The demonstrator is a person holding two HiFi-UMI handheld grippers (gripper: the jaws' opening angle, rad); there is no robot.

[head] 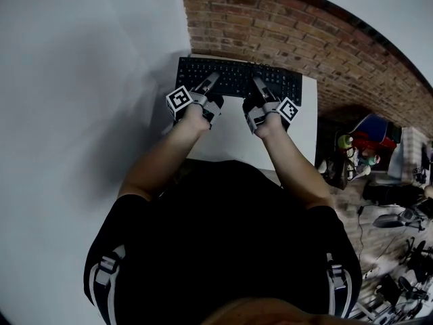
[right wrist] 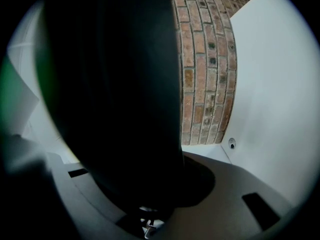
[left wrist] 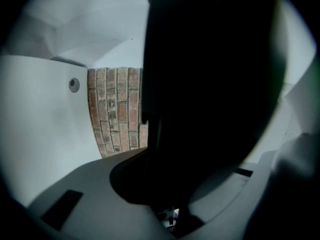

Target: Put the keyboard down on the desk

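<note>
Keyboard (head: 237, 73), clamped by left hand-held gripper (head: 212, 80) & right hand-held gripper (head: 258, 82), looks abt down on table (head: 223, 141); next: settle flat, unclamp.

We find the head view dim and flatly lit, its edges bent by the wide lens; the white desk (head: 230, 137) reads grey under soft light; in both gripper views the keyboard (left wrist: 210, 84) is a black, unfocused mass near the lens; the brick wall (right wrist: 202, 69) behind is sharp; corners darken.
</note>
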